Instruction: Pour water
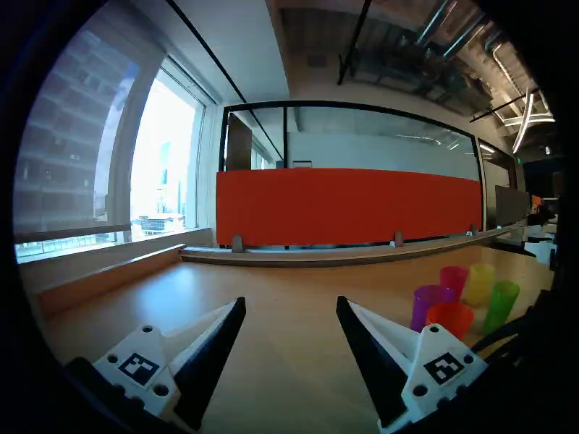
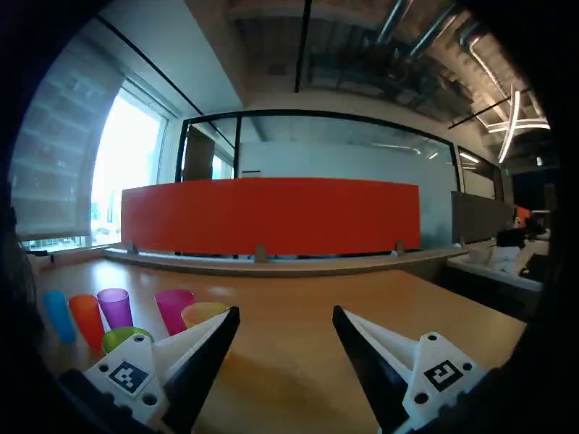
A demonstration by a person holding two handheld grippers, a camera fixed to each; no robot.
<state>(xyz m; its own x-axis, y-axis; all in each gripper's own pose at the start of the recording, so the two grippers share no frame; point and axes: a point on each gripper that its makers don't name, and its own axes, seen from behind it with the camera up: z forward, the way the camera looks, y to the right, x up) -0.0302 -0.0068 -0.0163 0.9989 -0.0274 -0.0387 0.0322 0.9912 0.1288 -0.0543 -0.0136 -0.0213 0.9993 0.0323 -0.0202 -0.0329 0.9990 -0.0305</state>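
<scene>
Right gripper view: right gripper (image 2: 284, 309) spread apart near cups (image 2: 174, 305); left gripper (image 1: 290, 299) likewise.

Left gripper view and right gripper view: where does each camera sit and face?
Left gripper view: on the left gripper, low over the wooden desk, facing the orange partition panel; its open fingers show.
Right gripper view: on the right gripper, same facing; open fingers show.
Shared: desk, panel, coloured plastic cups.

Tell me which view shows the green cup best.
The left gripper view: the green cup shows rim and side, beside the yellow cup. In the right gripper view, just its rim pokes out above a finger of the right gripper.
</scene>
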